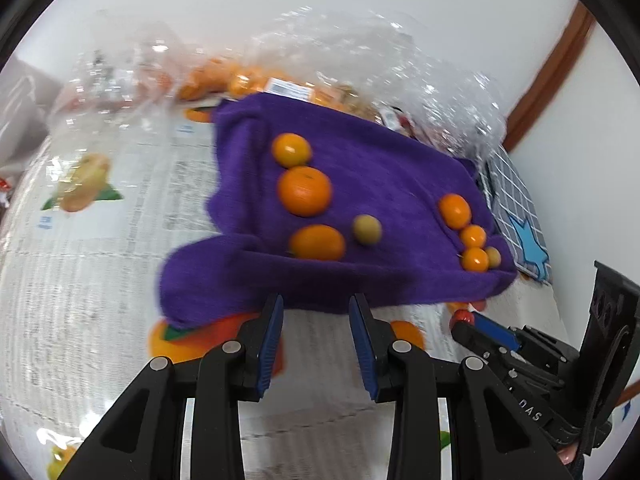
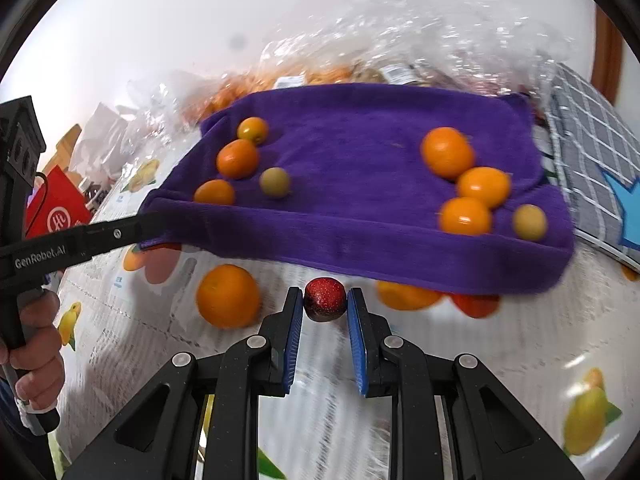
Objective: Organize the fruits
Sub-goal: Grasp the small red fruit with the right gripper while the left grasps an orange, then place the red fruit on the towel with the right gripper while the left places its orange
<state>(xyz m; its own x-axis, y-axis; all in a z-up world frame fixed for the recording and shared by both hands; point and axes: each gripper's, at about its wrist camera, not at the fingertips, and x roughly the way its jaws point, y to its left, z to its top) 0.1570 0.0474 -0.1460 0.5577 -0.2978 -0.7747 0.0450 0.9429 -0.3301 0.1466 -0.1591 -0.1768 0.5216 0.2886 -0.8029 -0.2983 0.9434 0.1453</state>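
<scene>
A purple towel (image 1: pixel 360 208) (image 2: pixel 360 184) lies on the table with two groups of fruit on it. The left group has oranges (image 1: pixel 305 191) (image 2: pixel 237 158) and a small greenish fruit (image 1: pixel 367 229) (image 2: pixel 274 182). The right group has smaller oranges (image 1: pixel 455 210) (image 2: pixel 447 152) and another greenish fruit (image 2: pixel 529 222). My right gripper (image 2: pixel 325 302) is shut on a small dark red fruit (image 2: pixel 325 299) just in front of the towel's near edge; this fruit also shows in the left wrist view (image 1: pixel 461 317). My left gripper (image 1: pixel 316 308) is open and empty at the towel's near edge.
Clear plastic bags of fruit (image 1: pixel 240 80) (image 2: pixel 400 60) lie behind the towel. A grey checked cloth (image 1: pixel 516 208) (image 2: pixel 592 160) lies to the right. The tablecloth (image 2: pixel 480 360) is printed with fruit pictures and text. A red box (image 2: pixel 60 208) stands at the left.
</scene>
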